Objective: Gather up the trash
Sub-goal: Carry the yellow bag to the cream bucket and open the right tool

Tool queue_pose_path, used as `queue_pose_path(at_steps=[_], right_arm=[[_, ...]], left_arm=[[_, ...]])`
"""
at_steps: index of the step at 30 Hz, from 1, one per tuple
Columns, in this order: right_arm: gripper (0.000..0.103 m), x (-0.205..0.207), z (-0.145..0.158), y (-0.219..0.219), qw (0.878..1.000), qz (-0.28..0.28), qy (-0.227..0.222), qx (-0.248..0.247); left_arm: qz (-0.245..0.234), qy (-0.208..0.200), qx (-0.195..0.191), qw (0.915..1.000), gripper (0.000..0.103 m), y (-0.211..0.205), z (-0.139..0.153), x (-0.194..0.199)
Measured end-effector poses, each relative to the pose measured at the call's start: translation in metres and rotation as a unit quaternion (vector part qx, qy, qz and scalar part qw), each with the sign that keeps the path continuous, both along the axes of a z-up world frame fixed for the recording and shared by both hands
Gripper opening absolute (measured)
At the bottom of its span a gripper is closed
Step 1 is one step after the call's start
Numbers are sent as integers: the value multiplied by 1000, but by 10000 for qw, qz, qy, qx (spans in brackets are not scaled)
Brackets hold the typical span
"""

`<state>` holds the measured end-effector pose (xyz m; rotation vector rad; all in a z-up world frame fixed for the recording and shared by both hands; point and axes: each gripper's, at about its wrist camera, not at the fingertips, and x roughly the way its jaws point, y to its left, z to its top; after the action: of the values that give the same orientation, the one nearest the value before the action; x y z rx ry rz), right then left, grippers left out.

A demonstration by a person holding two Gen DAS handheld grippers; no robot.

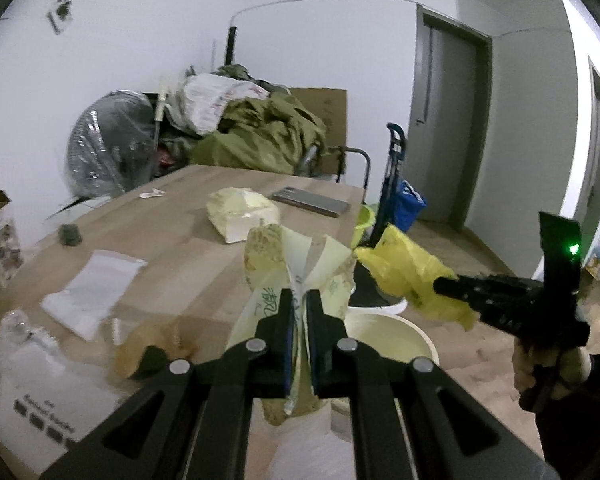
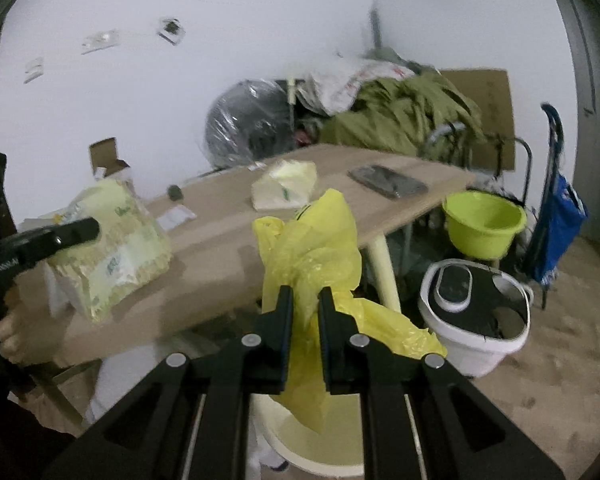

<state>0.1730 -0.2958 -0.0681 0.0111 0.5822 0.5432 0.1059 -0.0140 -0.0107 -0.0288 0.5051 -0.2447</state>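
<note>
My left gripper is shut on a pale green-and-white printed wrapper, held above the table's near right edge; the wrapper also shows in the right wrist view. My right gripper is shut on a crumpled yellow plastic bag, held beside the table over a cream bucket. In the left wrist view the yellow bag hangs from the right gripper's fingers, above the cream bucket. More trash lies on the wooden table: a cream wrapper, a white packet, a small dark lump.
A grey flat device lies at the table's far end. On the floor stand a lime basin, a white bin with a black lid and a blue trolley. Olive cloth, bags and a wrapped fan are piled by the wall.
</note>
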Motion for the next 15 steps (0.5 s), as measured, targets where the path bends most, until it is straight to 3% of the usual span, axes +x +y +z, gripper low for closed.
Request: queue_pose_path(at_steps=[6, 7, 8, 10, 15], right_arm=[[16, 11, -36, -13, 9982, -270, 488, -206], [27, 11, -42, -14, 9979, -287, 547, -217], [45, 12, -45, -15, 9975, -303, 593, -217], [58, 14, -51, -18, 9973, -337, 642, -148], [58, 20, -55, -27, 9967, -444, 659, -168]], left_arm=[[-359, 135, 62, 9992, 6, -25, -7, 15], [-414, 166, 79, 9990, 6, -30, -8, 18], [-469, 198, 99, 9987, 6, -34, -10, 20], [-564, 258, 135, 9980, 6, -42, -13, 26], [-819, 556, 50, 9951, 6, -61, -27, 47]])
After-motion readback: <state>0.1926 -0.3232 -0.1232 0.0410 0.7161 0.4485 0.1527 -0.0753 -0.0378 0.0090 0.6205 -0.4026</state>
